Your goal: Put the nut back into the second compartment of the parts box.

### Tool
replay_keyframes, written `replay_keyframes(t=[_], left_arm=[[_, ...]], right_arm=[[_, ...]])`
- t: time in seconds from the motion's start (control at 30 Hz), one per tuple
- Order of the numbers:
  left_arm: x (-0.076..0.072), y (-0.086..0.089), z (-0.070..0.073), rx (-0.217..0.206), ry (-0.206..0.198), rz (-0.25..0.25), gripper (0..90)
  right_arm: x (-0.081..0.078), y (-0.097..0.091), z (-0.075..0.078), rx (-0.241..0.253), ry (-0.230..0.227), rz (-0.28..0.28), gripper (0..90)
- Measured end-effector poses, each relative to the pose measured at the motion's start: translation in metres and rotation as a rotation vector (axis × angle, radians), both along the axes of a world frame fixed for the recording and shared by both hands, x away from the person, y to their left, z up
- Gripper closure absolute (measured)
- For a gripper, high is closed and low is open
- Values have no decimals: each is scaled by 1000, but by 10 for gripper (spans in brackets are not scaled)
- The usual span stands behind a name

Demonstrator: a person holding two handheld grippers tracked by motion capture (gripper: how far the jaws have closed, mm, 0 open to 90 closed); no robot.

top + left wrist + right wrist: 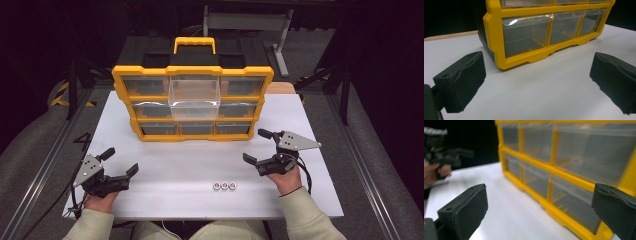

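Note:
A yellow organizer [192, 100] with clear drawers stands at the back of the white table [165, 165]; its top middle drawer [194, 92] is pulled out. Three small metal rings [224, 186] lie in a row near the front edge. My left gripper [120, 161] is open at the front left, aimed at the organizer's bottom left drawer [525, 33], with nothing between its fingers [461, 80]. My right gripper [257, 145] is open at the right, just past the organizer's lower right corner [574, 195], and holds nothing. The left gripper [442, 152] also shows far off in the right gripper view.
A metal frame [245, 22] stands on the floor behind the table. Floor rails [45, 165] run along both sides. Bare white tabletop lies between the organizer and the rings.

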State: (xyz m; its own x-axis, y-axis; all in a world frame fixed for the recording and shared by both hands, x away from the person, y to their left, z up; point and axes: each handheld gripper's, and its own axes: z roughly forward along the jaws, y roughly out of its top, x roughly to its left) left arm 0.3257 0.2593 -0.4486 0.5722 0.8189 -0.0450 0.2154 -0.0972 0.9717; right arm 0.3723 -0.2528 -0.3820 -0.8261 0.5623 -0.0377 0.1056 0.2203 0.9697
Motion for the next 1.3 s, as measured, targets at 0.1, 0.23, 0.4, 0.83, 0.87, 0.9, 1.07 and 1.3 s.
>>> replay_keyframes(t=[0.1,0.23,0.4,0.83,0.87,0.9,1.07,1.3], left_arm=[[0,0,0,1,-3,-1,11],[1,1,0,-7,2,-6,12],[1,0,0,-1,-2,-7,12],[0,-1,1,9,-6,-9,14],[0,-1,1,9,-6,-9,14],[0,-1,1,12,-6,-10,14],[1,-1,1,9,1,-9,15],[2,-2,0,20,2,-10,16]], right_arm=[[1,8,10,-108,42,40,25],[0,19,25,-219,74,81,42],[0,32,35,-325,104,120,56],[5,62,49,-642,211,183,82],[5,62,49,-642,211,183,82],[4,65,50,-676,216,189,82],[5,73,50,-769,245,211,84],[6,85,47,-904,306,246,93]])
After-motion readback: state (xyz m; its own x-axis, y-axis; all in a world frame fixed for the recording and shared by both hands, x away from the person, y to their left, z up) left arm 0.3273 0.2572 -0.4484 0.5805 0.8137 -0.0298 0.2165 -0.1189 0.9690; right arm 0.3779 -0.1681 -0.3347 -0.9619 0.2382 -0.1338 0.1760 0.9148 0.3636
